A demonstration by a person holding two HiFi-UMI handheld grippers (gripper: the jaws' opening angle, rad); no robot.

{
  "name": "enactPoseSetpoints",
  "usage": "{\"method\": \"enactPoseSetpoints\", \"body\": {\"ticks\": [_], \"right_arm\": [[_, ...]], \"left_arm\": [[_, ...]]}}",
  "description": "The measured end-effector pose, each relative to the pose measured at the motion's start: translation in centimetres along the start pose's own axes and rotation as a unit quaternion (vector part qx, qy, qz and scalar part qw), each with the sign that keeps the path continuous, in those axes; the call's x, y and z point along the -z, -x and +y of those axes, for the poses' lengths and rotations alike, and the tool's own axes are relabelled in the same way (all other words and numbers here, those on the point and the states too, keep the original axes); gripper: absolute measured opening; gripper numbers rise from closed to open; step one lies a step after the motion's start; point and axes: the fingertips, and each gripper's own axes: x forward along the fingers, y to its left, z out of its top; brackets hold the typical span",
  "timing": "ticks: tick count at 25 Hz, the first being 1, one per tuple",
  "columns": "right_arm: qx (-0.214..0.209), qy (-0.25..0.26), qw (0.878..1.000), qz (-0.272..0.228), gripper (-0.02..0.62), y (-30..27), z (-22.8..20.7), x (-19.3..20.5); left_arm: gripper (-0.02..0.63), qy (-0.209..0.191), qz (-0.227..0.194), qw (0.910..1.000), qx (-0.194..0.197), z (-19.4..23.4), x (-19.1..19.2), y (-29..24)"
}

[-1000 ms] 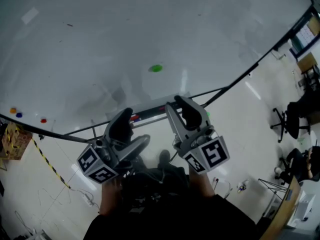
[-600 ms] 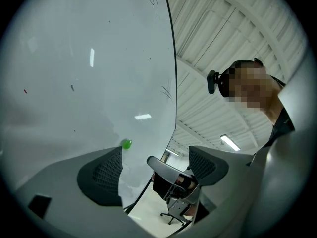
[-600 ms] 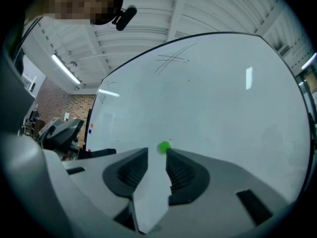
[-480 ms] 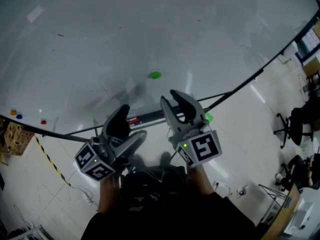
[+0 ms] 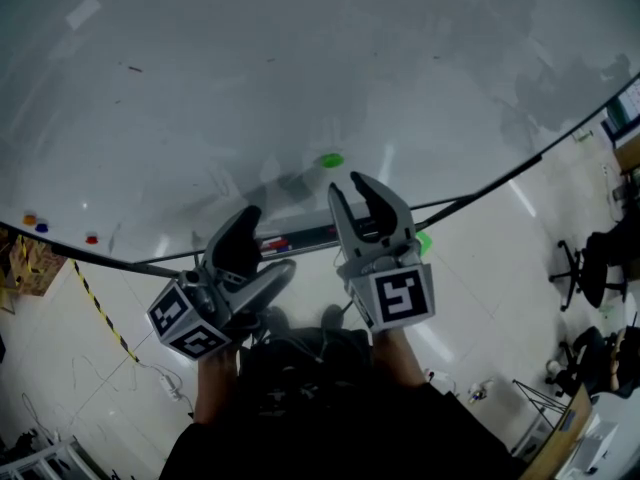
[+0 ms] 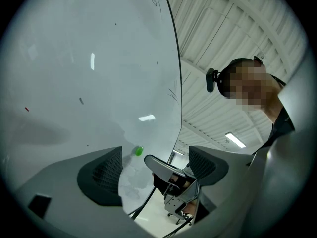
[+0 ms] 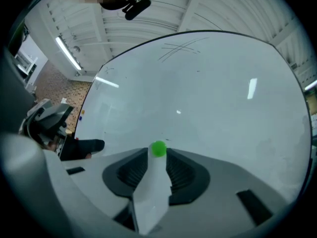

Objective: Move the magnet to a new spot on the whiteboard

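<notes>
A small round green magnet (image 5: 330, 160) sticks to the big whiteboard (image 5: 300, 68) near its lower edge. My right gripper (image 5: 352, 188) is open and points at the board. Its tips are just short of the magnet, which lines up with the gap between them. In the right gripper view the magnet (image 7: 158, 148) shows right at the mouth of the right gripper (image 7: 157, 159), and no pad touches it. My left gripper (image 5: 262, 253) hangs lower left, open and empty. The left gripper view shows the magnet (image 6: 138, 151) on the board beyond the left gripper (image 6: 153, 163).
Orange (image 5: 30, 220), blue (image 5: 41, 227) and red (image 5: 92, 238) magnets sit at the board's lower left. A marker tray (image 5: 290, 240) runs under the board's edge. Office chairs (image 5: 590, 258) stand on the floor at right, and striped tape (image 5: 100, 318) lies at left.
The right gripper has moved up to the green magnet and rolled a little, so its tips now sit just below it. The left gripper has shifted only slightly.
</notes>
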Motion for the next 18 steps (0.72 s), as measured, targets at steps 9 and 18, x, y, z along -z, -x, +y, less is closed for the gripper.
{"method": "enactPoseSetpoints", "body": {"ticks": [9, 18], "right_arm": [[0.045, 0.054, 0.997, 0.015, 0.158, -1.5, -0.3, 0.0], [0.069, 0.075, 0.995, 0.016, 0.16, -2.9, 0.1, 0.0]], "left_arm": [[0.413, -0.001, 0.004, 1.0, 0.0, 1.0, -0.2, -0.2], [0.413, -0.008, 0.008, 0.9999, 0.005, 1.3, -0.5, -0.3]]}}
